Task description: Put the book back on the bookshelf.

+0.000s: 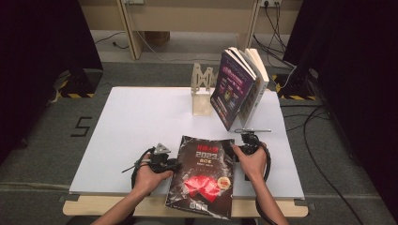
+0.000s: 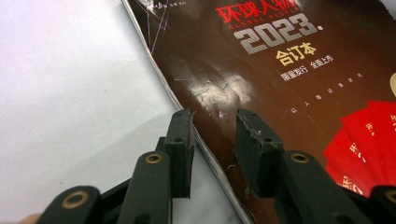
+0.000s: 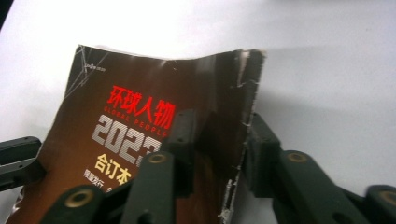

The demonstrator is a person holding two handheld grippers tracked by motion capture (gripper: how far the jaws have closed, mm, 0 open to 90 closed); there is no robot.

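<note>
The dark, glossy soft-cover magazine (image 1: 202, 176) with red and silver lettering and a red fan design lies flat at the near edge of the white table top (image 1: 136, 126), slightly skewed, its lower edge jutting past that edge toward the person. By the look of it, the work is the lifting of this volume to join the others, and it is at its very start: the magazine is not yet off the table.

At the left, the left gripper (image 2: 214, 135) sits at the magazine's left long edge. Its jaws are partly apart, one over the bare table and the other over the cover, the edge running between them; the pads do not appear to press on it, so no grip there yet.

At the right, the right gripper (image 3: 219, 140) straddles the opposite edge near the far right corner. One jaw is on the cover, the other outside the worn spine, and the cover bows up between them, which suggests a pinch.

Farther right, at the far edge, two books (image 1: 239, 86) lean against a pale wooden bookend (image 1: 202, 91), the likely destination. Lifting, carrying and standing the magazine remain.
</note>
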